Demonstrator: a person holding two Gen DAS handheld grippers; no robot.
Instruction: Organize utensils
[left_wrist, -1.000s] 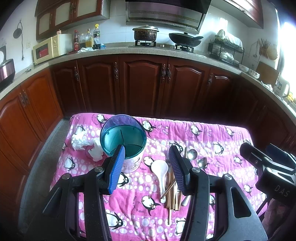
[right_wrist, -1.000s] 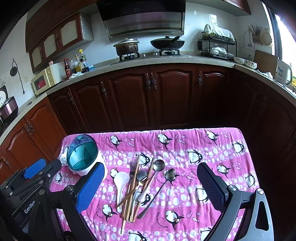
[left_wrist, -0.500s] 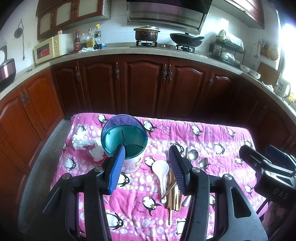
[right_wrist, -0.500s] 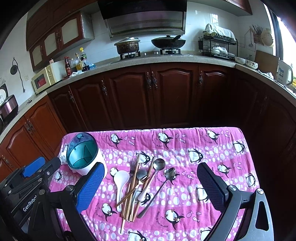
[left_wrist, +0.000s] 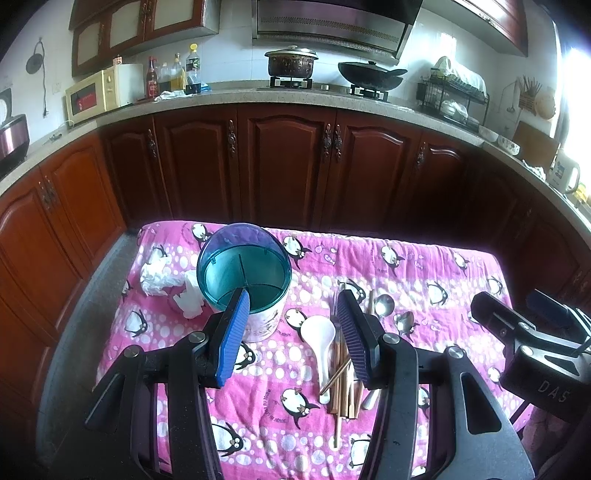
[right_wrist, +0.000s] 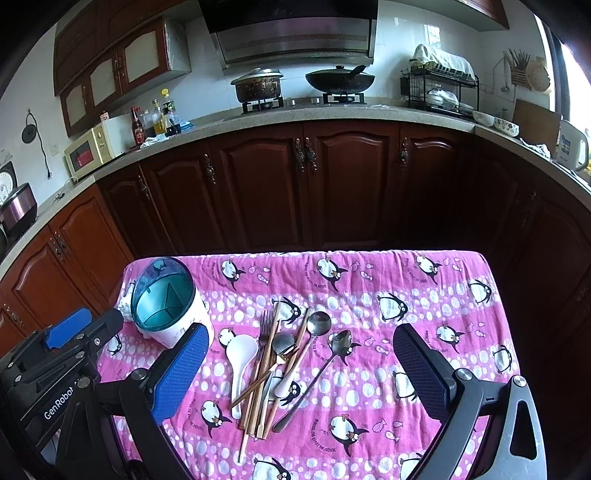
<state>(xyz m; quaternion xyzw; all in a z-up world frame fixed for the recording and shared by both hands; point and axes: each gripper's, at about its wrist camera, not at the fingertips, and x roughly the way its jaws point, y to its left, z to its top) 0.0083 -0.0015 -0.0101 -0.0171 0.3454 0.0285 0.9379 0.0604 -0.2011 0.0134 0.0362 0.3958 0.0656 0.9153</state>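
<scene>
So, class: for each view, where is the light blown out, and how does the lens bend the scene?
Left wrist view: window glare whitens the right edge and the countertop bows. Right wrist view: the same window flares, corners go black, cabinets curve.

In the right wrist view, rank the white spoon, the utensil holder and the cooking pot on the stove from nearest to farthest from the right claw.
1. White spoon, on the cloth between the fingers.
2. Utensil holder, left, farther back.
3. Cooking pot, on the stove, far behind.
</scene>
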